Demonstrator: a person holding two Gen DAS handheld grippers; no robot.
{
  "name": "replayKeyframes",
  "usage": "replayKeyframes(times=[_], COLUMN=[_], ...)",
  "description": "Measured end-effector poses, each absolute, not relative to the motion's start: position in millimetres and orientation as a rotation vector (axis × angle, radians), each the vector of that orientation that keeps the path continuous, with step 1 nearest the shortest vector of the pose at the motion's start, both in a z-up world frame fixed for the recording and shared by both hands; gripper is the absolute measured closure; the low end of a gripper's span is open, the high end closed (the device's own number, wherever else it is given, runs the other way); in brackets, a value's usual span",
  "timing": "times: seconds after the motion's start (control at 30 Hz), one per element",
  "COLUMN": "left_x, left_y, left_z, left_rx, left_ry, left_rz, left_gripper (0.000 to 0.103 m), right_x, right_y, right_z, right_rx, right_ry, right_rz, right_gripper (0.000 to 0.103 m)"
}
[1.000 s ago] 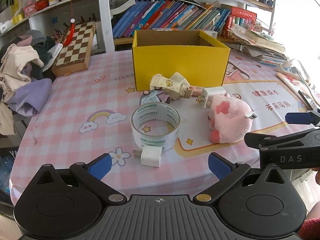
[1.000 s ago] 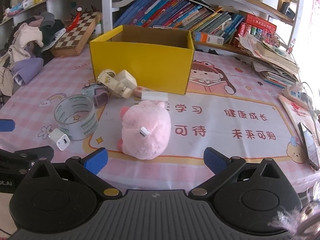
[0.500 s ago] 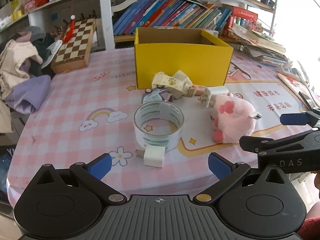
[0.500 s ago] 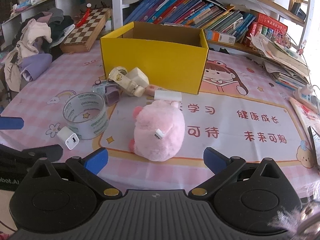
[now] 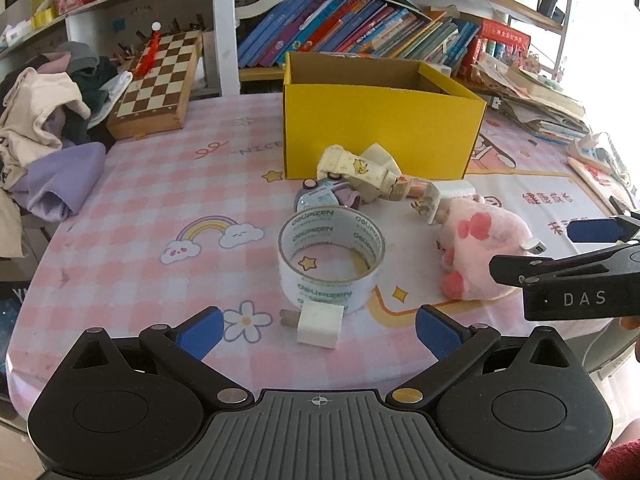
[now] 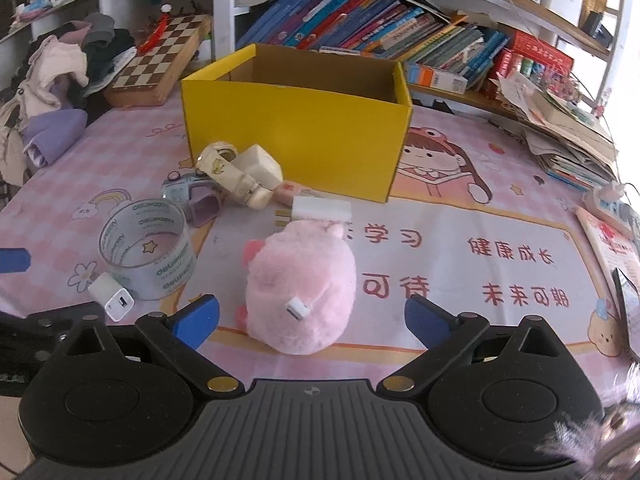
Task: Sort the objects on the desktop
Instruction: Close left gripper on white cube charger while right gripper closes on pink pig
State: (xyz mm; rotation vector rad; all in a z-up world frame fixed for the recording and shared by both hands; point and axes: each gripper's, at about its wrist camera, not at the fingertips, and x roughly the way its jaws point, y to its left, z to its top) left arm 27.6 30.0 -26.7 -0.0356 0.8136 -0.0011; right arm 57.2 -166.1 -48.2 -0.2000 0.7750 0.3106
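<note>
On the desk [image 5: 132,216], the left hand-held gripper [image 5: 318,327] is wide open, holding nothing, near a small white charger [image 5: 320,325] touching a clear tape roll [image 5: 331,258]. Behind stands an open yellow box [image 5: 380,128]. The right hand-held gripper [image 6: 312,318] is wide open around a pink plush pig [image 6: 302,286].

Pink plush [image 6: 300,284] — beside upright tape roll [image 5: 331,256].
</note>
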Motion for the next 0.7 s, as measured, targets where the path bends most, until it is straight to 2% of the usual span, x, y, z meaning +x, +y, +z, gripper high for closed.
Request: replayKeyframes(times=[0.2, 0.43, 0.7], left_x=[38.2, 50.9, 59.5], left_y=[29.7, 28.1, 34.7], left_z=[-31.3, -46.6, -59.8], left_rx=[-0.036, -0.009, -0.008], left_ry=[0.817, 0.872, 0.915], left_rz=[-0.008, -0.005, 0.017], left_gripper=[0.008, 0.029, 0.037], right_x=[68.2, 85.0, 101.9], right_y=[-161.6, -154.9, -151.2], right_z=[-51.0, -58.4, -69.8], right_rx=[-0.22, -0.243, -0.248], right_ry=[0.786, 0.816, 0.865], right_rz=[0.339, 0.353, 0.347], right_gripper=[0.003, 0.005, 0.013])
